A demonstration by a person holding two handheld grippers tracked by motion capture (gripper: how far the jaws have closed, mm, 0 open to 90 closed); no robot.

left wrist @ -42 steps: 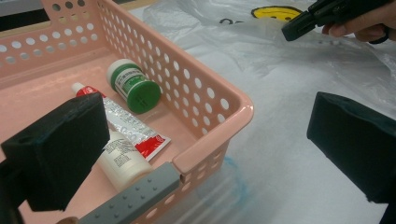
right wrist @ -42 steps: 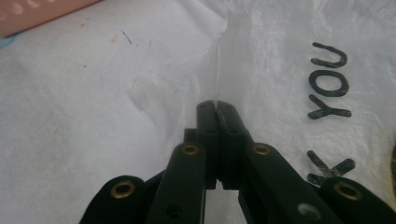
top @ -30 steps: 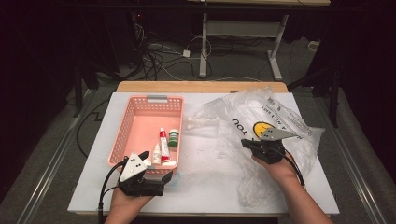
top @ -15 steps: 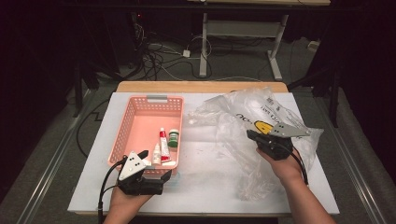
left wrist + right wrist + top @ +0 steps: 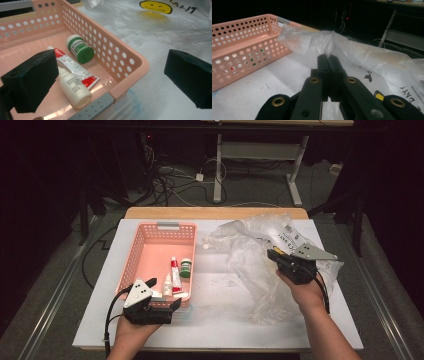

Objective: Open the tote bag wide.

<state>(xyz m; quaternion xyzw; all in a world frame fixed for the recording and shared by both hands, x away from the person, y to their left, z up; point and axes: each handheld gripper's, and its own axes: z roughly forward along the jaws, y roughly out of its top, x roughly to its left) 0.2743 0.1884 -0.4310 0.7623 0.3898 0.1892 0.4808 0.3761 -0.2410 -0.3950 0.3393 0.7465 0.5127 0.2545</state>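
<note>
1. My right gripper has its jaws pressed together on a pinch of the clear plastic bag. In the right gripper view the film bunches into a peak right at my fingertips, so I have a fold of it and not a whole handle.

2. The bag lies on the right half of the white table, crumpled, with most of its bulk spreading ahead of and below my right gripper. A loose flap trails toward the table's near edge.

3. My left gripper has its jaws spread wide with nothing between them. In the left gripper view they frame the near right corner of the pink basket.

4. The basket sits to the left of the bag. Lying in its near end are a green-capped jar, a red-and-white tube and a small white bottle.

5. The relation that matters: the bag is on my right side, and my right hand already has it, while my left is parked at the basket, well apart from the film.

6. The bag's slack runs from my pinch down toward the table, so I judge that lifting further would draw it up and away from the basket side.
</note>
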